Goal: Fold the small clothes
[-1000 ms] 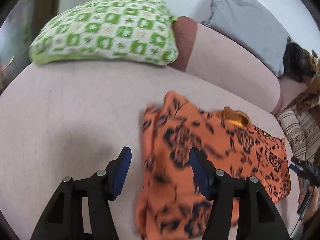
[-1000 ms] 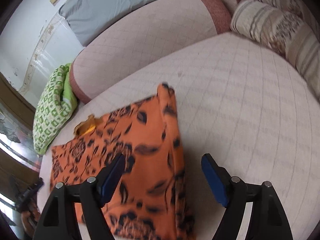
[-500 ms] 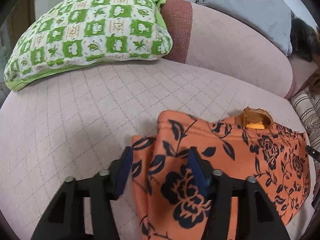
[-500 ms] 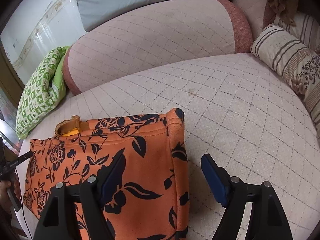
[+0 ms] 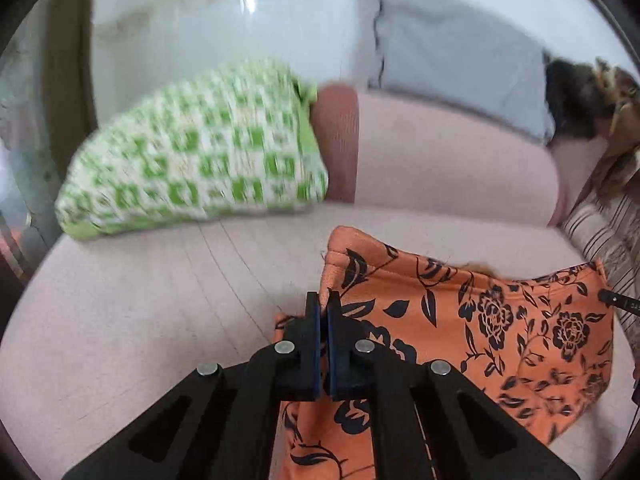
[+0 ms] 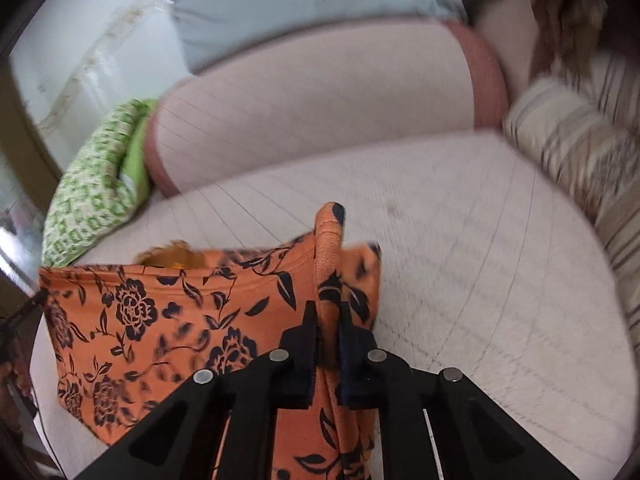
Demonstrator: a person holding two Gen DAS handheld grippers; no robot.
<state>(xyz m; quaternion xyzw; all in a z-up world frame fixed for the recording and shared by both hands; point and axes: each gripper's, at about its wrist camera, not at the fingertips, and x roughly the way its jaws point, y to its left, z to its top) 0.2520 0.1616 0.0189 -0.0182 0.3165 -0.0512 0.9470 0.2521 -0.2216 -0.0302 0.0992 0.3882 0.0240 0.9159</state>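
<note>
Orange floral-print cloth garment with black roses and leaves [image 5: 500,320] is lying on the pale pink quilted sofa seat [image 5: 140,300], filling the lower right of the left wrist view and the lower left of the right wrist view [image 6: 160,320]. Left gripper [image 5: 323,304] sits at the bottom centre of its frame with its blue-padded black fingers squeezed nearly together, pinching the garment's edge right where a corner of the fabric pokes up. Right gripper [image 6: 326,320] is doing the same thing on its side: fingers narrowed onto a ridge of orange fabric that stands up between them, with the hem sticking up past the tips (everything is pretty motion-blurred, so finer detail is a loss).

Upper left of the left wrist view has a green-and-white checked cushion [image 5: 192,160] leaning against the pink sofa backrest [image 5: 440,160], with a light grey pillow [image 5: 452,68] above it. On the right edge of the right wrist view there's a beige striped cushion [image 6: 580,152]. The garment's yellowish neck opening [image 6: 172,254] faces the backrest.
</note>
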